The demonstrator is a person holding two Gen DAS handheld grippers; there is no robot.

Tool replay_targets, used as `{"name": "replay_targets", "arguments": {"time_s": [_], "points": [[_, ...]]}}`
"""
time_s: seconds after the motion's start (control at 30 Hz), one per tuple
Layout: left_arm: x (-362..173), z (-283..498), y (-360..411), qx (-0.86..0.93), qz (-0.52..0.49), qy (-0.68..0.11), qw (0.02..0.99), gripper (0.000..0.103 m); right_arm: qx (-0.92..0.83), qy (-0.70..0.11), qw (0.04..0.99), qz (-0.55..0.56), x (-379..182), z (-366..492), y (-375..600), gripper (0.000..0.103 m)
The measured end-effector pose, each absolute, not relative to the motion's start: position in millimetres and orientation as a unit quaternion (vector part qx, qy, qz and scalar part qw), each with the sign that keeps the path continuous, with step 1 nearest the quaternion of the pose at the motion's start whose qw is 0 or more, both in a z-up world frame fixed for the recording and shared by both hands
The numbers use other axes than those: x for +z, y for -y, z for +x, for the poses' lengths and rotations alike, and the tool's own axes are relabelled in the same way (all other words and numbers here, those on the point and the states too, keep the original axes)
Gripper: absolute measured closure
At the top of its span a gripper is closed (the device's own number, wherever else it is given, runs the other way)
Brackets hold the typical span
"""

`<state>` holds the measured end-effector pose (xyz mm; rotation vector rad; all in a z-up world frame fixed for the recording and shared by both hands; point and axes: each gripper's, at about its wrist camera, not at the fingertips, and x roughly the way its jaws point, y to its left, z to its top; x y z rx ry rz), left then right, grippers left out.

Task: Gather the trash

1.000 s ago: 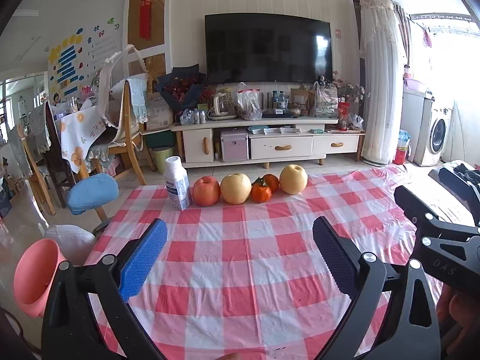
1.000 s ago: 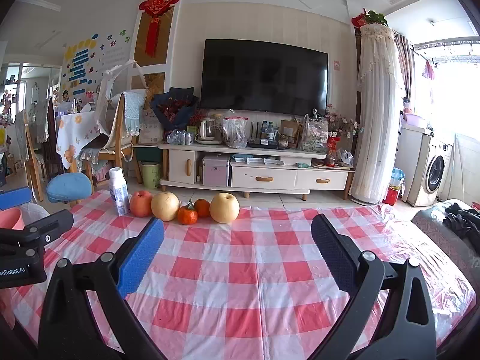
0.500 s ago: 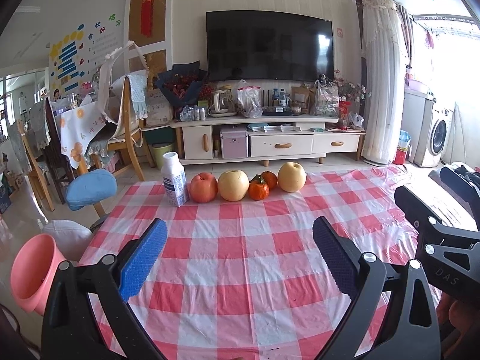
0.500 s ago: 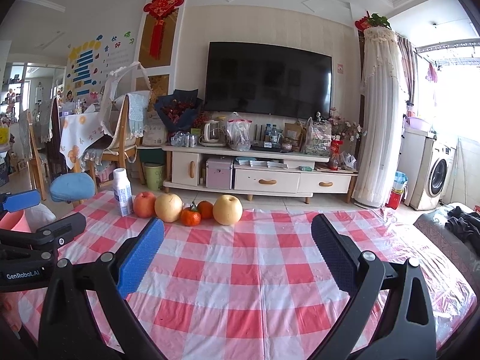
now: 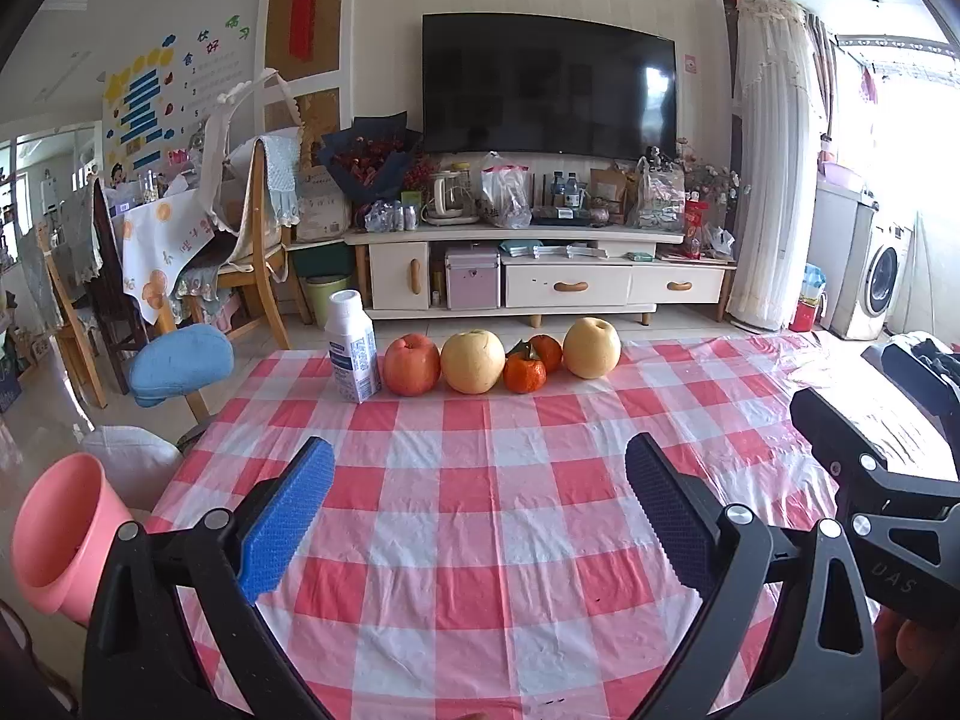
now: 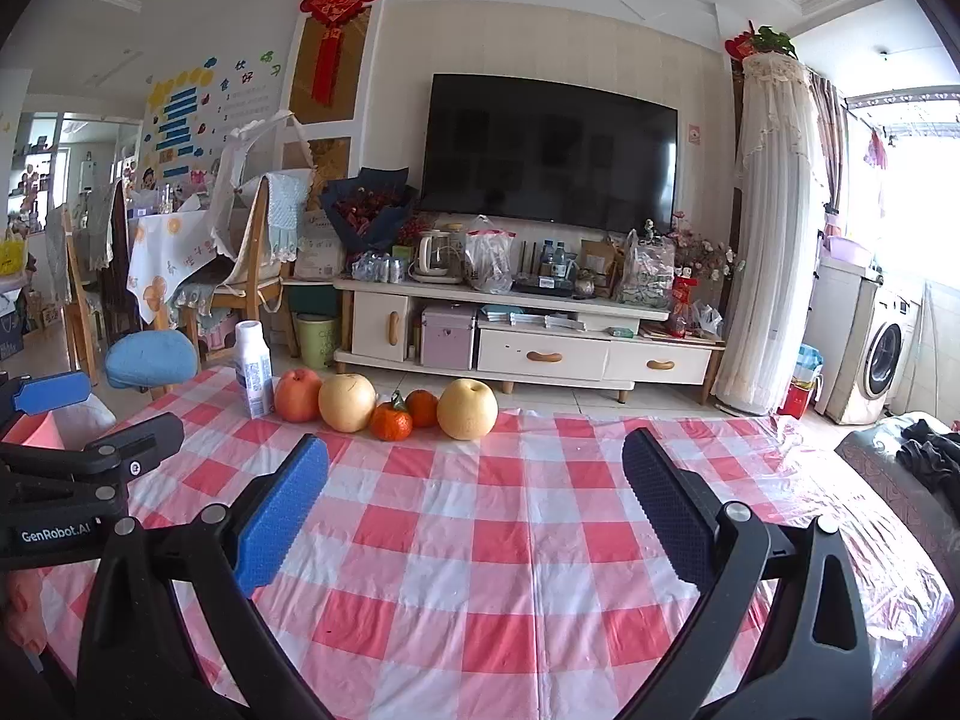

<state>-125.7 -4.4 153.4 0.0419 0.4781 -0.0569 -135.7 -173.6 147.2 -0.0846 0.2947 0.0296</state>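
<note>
Left-wrist view, left to right. Lower left: a pink plastic bin point(image 5: 57, 534) off the table edge, tilted, mouth facing the table. Bottom centre: the left gripper point(image 5: 480, 516), jaws spread wide and holding nothing, above the red-and-white checked plastic tablecloth point(image 5: 480, 594). Upper centre, at the far edge: a white plastic bottle with a blue label point(image 5: 353, 347), upright, the likeliest trash, touching or just beside a red apple point(image 5: 411, 364); then a yellow pear point(image 5: 473, 360), two orange persimmons point(image 5: 524, 372) and a second yellow pear point(image 5: 591, 347). Right: the right gripper point(image 6: 474, 510), jaws likewise spread and empty in its own view.

Hazards, judged: the bottle stands at the far edge, so a push on approach could tip it off the table; a jaw passing on the apple side could set the fruit rolling. The slick cloth may slide or bunch.

Room: the cloth between grippers and row is open; the bottle's left side is free.
</note>
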Motion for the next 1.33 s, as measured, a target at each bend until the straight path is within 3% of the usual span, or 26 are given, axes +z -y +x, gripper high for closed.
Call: {"name": "replay_targets", "arguments": {"time_s": [0.97, 1.33], "points": [[115.3, -97.4, -6.1, -0.023, 0.011, -0.27, 0.962, 0.006, 0.039, -0.189, 0.98, -0.049, 125.4, -113.7, 156.8, 0.004], [36.7, -37.2, -30.1, 0.046, 0.017, -0.39, 0.92, 0.006, 0.041, -0.349, 0.936, -0.021, 51.7, -41.3, 143.1, 0.004]]}}
